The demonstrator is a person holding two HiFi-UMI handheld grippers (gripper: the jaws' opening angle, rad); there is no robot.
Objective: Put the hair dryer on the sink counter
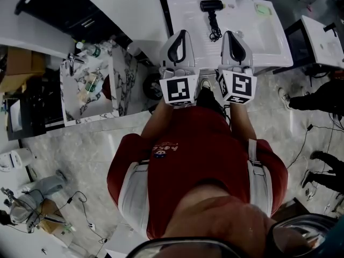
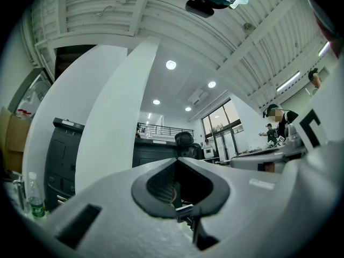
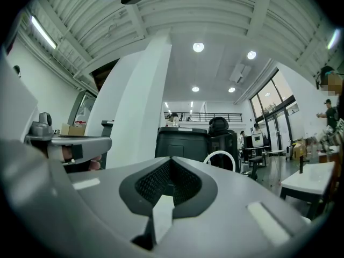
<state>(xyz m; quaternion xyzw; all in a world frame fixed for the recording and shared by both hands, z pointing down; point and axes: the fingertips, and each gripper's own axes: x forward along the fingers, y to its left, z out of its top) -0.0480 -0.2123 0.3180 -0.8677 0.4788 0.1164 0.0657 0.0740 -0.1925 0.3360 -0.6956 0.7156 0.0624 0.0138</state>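
The black hair dryer [image 1: 211,5] lies on the white sink counter [image 1: 275,42], with its cord [image 1: 215,30] trailing toward the person. The left gripper [image 1: 178,44] and right gripper [image 1: 235,44] are side by side, both closed tight and holding nothing. The hair dryer is past their tips, not touching them.

A large open studio hall staged with bathroom fittings: a white sink worktop [image 1: 269,42] at the top of the head view, a marble-patterned vanity [image 1: 115,90] at the left, loose cables [image 1: 81,203] on the tiled floor [image 1: 70,144], and a high ribbed ceiling [image 3: 188,7] with spotlights.
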